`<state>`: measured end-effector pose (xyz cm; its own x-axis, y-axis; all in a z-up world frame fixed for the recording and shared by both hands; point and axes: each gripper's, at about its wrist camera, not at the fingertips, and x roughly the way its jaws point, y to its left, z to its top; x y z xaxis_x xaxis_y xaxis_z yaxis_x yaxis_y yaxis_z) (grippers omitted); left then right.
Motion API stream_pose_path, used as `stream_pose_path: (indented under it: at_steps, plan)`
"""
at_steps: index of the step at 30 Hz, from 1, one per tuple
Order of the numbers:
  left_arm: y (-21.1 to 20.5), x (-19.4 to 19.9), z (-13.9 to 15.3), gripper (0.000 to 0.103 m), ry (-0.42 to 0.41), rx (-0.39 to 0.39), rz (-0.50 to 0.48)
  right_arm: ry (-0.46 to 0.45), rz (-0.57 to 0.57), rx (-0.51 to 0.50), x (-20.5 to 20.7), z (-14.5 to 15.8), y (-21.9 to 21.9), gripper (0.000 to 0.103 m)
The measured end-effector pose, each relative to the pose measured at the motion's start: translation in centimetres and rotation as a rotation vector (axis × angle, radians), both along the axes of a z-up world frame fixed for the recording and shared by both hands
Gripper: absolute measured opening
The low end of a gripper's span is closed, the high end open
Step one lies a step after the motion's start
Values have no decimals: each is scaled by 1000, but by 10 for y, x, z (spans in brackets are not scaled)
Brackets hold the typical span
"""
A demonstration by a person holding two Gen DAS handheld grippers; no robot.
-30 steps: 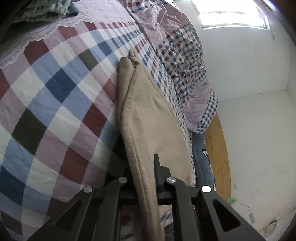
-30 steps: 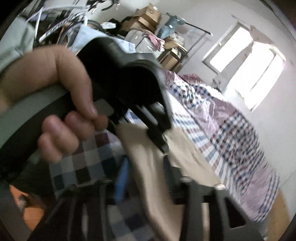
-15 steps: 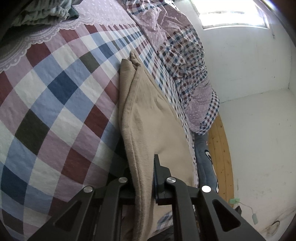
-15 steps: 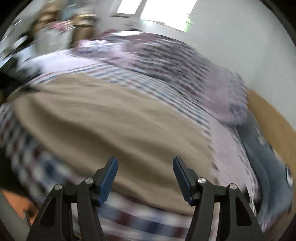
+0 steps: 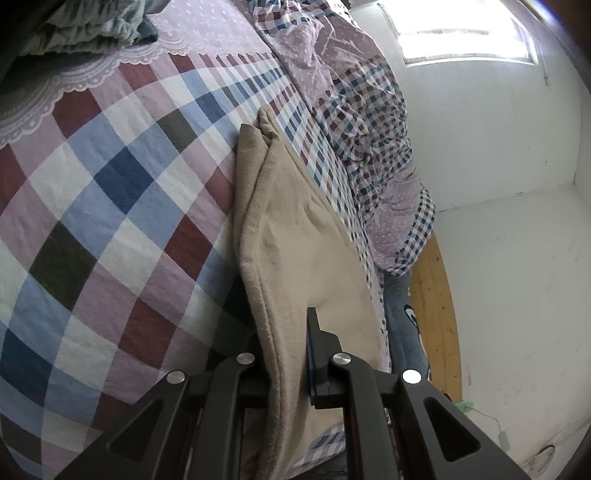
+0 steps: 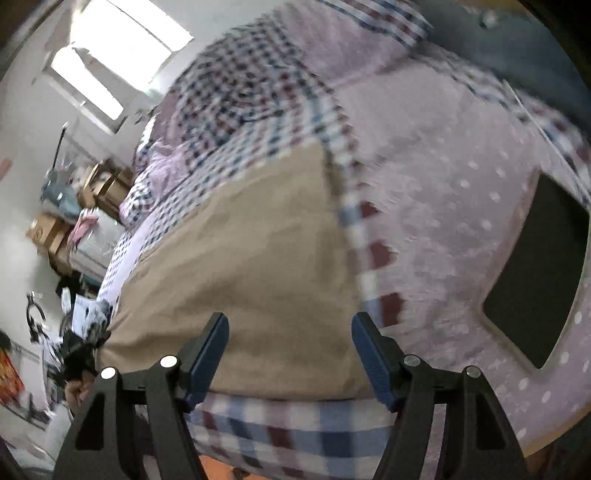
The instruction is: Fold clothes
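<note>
A beige garment (image 5: 295, 236) lies folded on the checked bedspread (image 5: 110, 206), running away from the near edge of the bed. My left gripper (image 5: 284, 354) is shut on the garment's near edge, cloth pinched between its fingers. In the right wrist view the same beige garment (image 6: 236, 258) spreads flat ahead. My right gripper (image 6: 290, 325) hovers open over its near edge, blue pads wide apart, nothing between them. At the garment's far left corner a hand (image 6: 75, 384) with the other gripper shows, blurred.
A rumpled checked duvet (image 5: 362, 110) lies along the far side of the bed. A grey-green pile (image 5: 88, 29) sits at the top left. Wooden floor (image 5: 436, 314) and white wall lie beyond. A dark rectangular patch (image 6: 535, 273) shows on the dotted lilac cloth (image 6: 443, 192). Boxes (image 6: 99, 184) stand far off.
My right gripper has swung away from the left hand round to another edge of the garment and now stands open over it. The left gripper keeps its grip, hardly moving.
</note>
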<state>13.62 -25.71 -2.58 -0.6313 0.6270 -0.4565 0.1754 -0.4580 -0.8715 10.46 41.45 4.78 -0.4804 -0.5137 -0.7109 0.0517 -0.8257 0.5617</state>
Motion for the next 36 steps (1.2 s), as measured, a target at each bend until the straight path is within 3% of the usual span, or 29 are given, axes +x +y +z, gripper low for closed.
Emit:
stream_pose_path:
  at_steps: [3,7,14,21,28,36]
  plan:
    - [1,1,0,10,-8,-6,2,-28,35,-112,-13,-17,15,73]
    - [2,2,-1,10,-19,-14,5,-64,79,-163,-38,-33,17,73]
    - [5,2,-2,10,-28,-20,17,-87,164,-139,-67,-40,3,74]
    - [4,1,-3,10,-28,-20,18,-135,239,-211,-95,-50,-10,74]
    - [3,0,-3,10,-25,-11,14,-156,291,-172,-112,-49,-30,75]
    - [3,0,-4,10,-23,11,21,-201,329,-214,-98,-55,-16,70]
